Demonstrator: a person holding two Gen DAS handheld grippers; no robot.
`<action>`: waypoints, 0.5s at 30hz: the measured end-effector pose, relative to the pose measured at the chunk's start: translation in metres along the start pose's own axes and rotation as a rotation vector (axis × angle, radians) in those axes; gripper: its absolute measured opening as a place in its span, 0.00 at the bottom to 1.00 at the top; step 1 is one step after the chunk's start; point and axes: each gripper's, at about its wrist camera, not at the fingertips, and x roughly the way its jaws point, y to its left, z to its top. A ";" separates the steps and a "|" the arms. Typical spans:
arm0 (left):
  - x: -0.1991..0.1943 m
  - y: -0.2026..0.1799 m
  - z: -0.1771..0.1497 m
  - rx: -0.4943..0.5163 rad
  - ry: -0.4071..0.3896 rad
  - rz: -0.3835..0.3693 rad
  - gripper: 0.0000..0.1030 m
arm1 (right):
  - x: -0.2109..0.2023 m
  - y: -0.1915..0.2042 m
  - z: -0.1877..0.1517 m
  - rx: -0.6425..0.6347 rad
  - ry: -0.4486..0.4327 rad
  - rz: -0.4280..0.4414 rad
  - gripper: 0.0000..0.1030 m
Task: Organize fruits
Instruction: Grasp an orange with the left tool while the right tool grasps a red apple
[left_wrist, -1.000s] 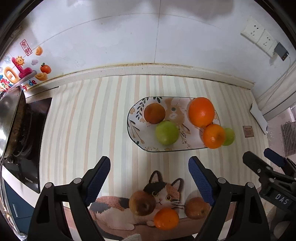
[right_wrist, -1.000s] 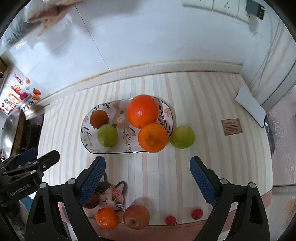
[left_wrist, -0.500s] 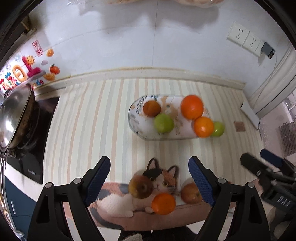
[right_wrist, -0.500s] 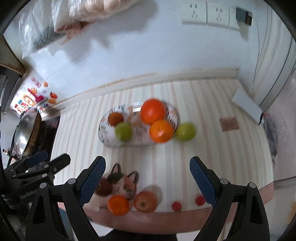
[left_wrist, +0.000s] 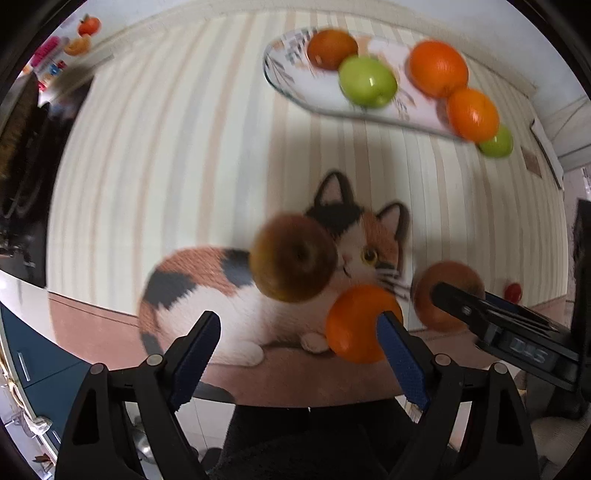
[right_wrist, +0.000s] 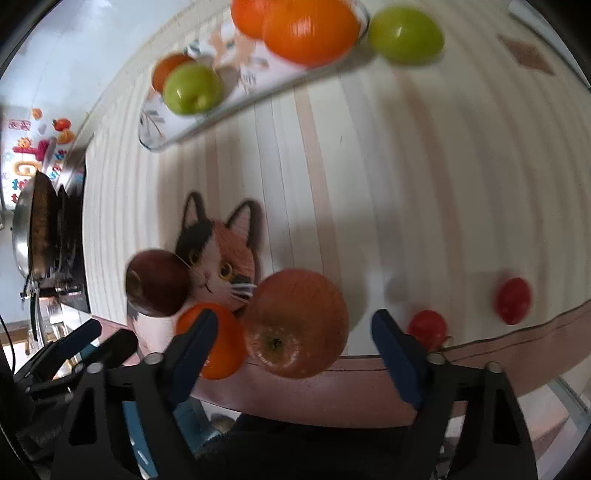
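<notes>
Right wrist view: right gripper (right_wrist: 291, 339) closing, jaws not yet pressing, red apple (right_wrist: 295, 326) between them at 12 o'clock, small orange (right_wrist: 212, 341) touching at 9 o'clock. Left wrist view: left gripper (left_wrist: 299, 341) spread wide, nothing gripped, dark apple (left_wrist: 293, 258) at 12 o'clock, plate (left_wrist: 284, 79) far beyond.

Both wrist fisheyes close above the counter's front edge, looking steeply down, sharing the cat mat (left_wrist: 229, 295) and plate (right_wrist: 207, 122)
</notes>
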 end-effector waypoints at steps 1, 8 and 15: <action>0.004 -0.003 -0.003 0.009 0.009 0.002 0.84 | 0.003 0.002 -0.002 -0.018 0.003 0.005 0.65; 0.022 -0.026 -0.014 0.057 0.043 -0.043 0.84 | -0.006 -0.012 -0.014 -0.040 -0.018 -0.067 0.65; 0.047 -0.061 -0.013 0.154 0.076 -0.047 0.73 | -0.009 -0.026 -0.014 -0.001 -0.015 -0.033 0.65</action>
